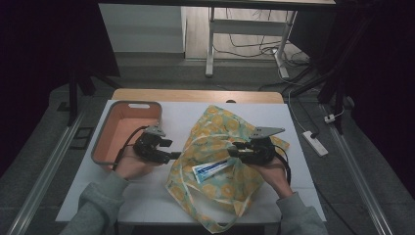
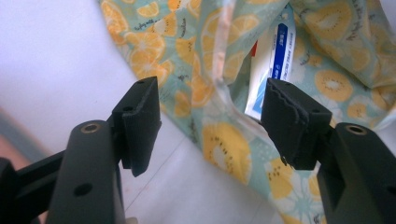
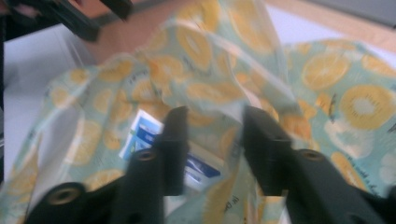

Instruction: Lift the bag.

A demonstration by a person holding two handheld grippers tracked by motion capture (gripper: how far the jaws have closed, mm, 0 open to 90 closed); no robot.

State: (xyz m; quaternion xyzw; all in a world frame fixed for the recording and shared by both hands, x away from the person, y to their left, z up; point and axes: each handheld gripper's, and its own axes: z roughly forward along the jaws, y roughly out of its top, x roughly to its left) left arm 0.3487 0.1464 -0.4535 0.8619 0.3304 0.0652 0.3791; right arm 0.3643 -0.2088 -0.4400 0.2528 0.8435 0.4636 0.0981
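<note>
A white table [image 1: 147, 196] is seen bearing a grey-rimmed orange bin [image 1: 122, 132] at its left and a fruit-print cloth bag [image 1: 215, 132] at centre. A white-and-blue tube [image 1: 211, 170] lies in the bag's mouth. The left gripper [image 1: 177, 156] is spread at the bag's left edge; the right gripper [image 1: 232, 148] is parted over the fabric, nothing pinched.

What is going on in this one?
A person at a white table works with two hand-held grippers on a fruit-print cloth bag. A blue-and-white toothpaste tube lies in the bag's mouth. The left gripper sits open at the bag's left edge; the right gripper is open over the bag, gripping nothing. An orange bin stands at the left.
</note>
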